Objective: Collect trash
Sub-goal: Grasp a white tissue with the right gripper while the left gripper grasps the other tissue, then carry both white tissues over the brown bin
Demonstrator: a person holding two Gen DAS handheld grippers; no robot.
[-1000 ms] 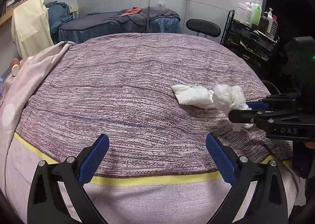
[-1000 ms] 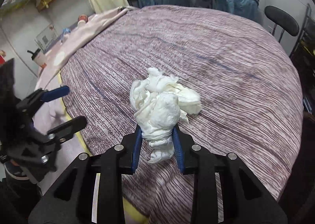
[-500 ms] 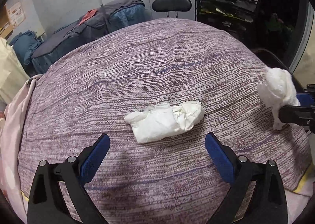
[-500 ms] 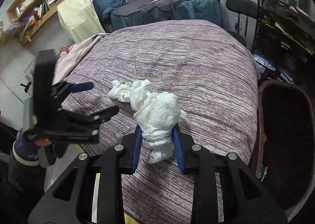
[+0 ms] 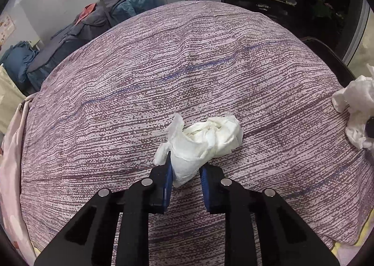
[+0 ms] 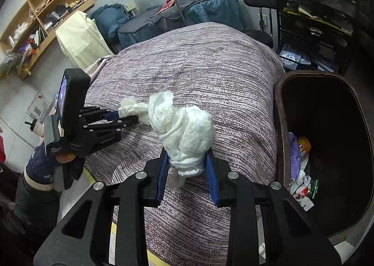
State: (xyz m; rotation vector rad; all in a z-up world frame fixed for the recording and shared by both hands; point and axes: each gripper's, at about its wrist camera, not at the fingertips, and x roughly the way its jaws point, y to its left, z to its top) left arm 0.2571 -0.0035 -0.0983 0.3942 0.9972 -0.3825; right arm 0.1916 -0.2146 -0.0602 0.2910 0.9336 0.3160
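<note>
My left gripper (image 5: 185, 169) is pressed in on the near end of the crumpled tissue (image 5: 203, 139), which lies on the striped bedspread (image 5: 140, 83) near its middle. The blue pads bracket only the lower tail of the wad, so I judge this a pinch at the edge rather than a full grasp — enough to lift soft paper. Whether both pads bear firmly I cannot confirm, since the paper hides the contact on the right side.

My right gripper (image 6: 187, 167) is pinching the second tissue wad (image 6: 184, 130) by its twisted base, the bulk standing up above the fingertips. It is held clear of the bed and beside the brown bin (image 6: 280, 125), which stands at the bed's right edge — placed, I judge, for a short carry over the rim.

Limits of view:
- The bin's far interior is dark; only a few scraps (image 6: 301, 172) at its near side show.
- In the left wrist view the second wad is cut off at the frame's right margin.
- The right gripper itself is all but out of that view.
</note>
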